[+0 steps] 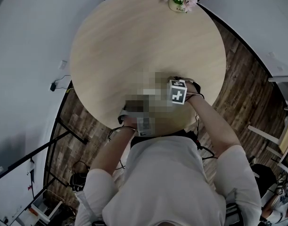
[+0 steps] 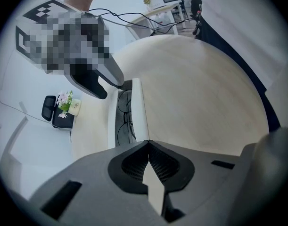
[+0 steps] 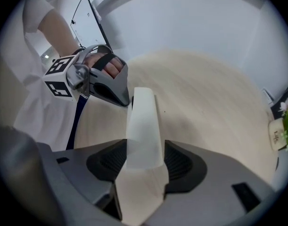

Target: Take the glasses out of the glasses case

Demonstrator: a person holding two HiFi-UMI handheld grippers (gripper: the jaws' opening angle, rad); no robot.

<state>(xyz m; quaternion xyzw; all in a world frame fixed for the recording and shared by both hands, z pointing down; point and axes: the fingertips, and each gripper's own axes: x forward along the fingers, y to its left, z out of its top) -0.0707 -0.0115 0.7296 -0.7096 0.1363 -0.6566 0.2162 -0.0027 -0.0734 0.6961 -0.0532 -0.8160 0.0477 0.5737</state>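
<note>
Left gripper view: glasses case [image 2: 112,126] lies open by the table's [image 2: 195,102] near edge, glasses [image 2: 125,119] inside, lid [image 2: 140,109] upright. The left gripper [image 2: 148,145], jaws narrow, pinches the case's thin end; the right gripper [image 3: 144,161], jaws wide, seems to clasp the lid. Advice: steady the base and swing the lid fully back before reaching in. Only this view shows the glasses; the right gripper view shows the lid's back.

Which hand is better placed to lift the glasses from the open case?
Right, likely: left tongs, shut on the case end, steady it; right tongs hold only the lid and could reach the glasses.
</note>
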